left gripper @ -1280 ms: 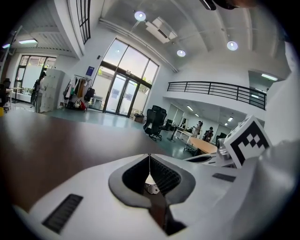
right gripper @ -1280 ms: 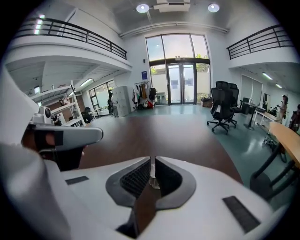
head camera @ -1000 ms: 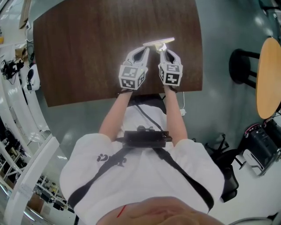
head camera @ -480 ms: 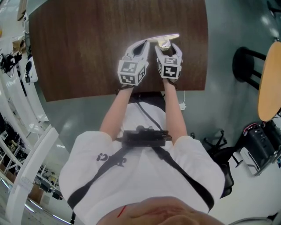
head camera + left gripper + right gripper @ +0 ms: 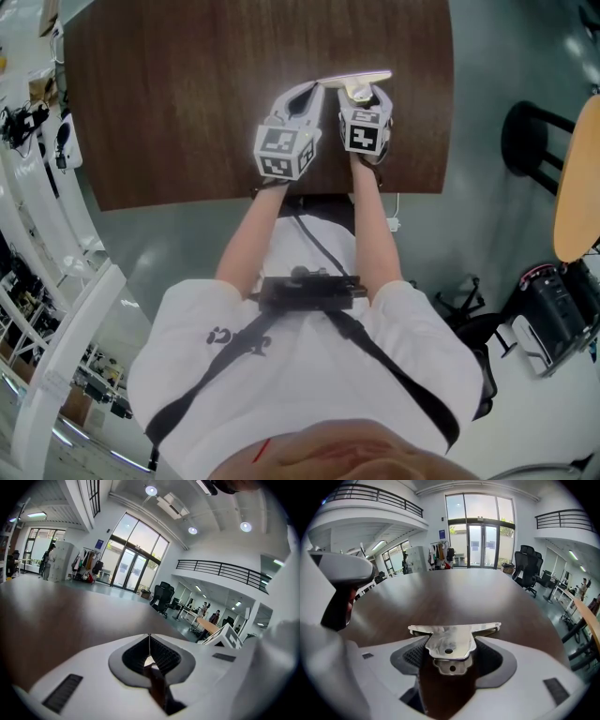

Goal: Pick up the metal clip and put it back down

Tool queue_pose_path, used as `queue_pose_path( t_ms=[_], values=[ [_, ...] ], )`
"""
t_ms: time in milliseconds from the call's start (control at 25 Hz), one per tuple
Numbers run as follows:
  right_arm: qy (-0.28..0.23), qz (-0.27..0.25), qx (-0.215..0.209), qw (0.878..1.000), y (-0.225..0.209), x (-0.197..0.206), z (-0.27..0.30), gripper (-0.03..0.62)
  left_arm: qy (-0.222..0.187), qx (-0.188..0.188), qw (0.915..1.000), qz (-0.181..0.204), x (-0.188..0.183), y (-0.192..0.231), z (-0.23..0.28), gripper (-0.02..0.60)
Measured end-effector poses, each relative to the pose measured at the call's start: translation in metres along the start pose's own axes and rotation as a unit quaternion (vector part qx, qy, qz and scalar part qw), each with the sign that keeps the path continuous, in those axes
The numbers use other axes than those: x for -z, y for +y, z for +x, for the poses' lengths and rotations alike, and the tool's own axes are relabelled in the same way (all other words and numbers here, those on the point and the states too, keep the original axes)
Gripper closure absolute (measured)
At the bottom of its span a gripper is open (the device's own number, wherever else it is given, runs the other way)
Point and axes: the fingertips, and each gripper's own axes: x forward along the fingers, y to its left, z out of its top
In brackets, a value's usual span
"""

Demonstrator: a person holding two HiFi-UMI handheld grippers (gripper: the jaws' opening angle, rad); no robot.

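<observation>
My right gripper is released, jaws wide. The clip lies between them at 12 o'clock, on the table I think, though contact is hard to read. I judge the clip set back down, with only backing off left. My left gripper, at 9 o'clock, is clenched on nothing.
</observation>
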Motion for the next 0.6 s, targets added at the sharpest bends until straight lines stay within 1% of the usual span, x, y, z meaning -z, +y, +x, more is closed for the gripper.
queue_pose_path(
  t_ms=[200,360,480,600],
  values=[
    [-0.008,-0.003,0.008,1.000,-0.004,0.000,0.002,0.292,-0.010,0.002,0.9999,-0.003,-0.005,0.001,-0.007,0.568],
    [-0.010,0.007,0.013,1.000,-0.004,0.002,-0.005,0.293,-0.015,0.000,0.9999,-0.001,-0.013,0.004,-0.018,0.568],
    [-0.026,0.011,0.011,1.000,-0.007,-0.003,-0.019,0.293,-0.021,-0.005,0.9997,0.005,-0.020,0.002,-0.025,0.568],
    [-0.052,0.014,0.013,0.998,-0.002,-0.020,-0.037,0.293,-0.039,-0.012,0.9991,0.012,-0.036,0.006,-0.037,0.568]
  ],
)
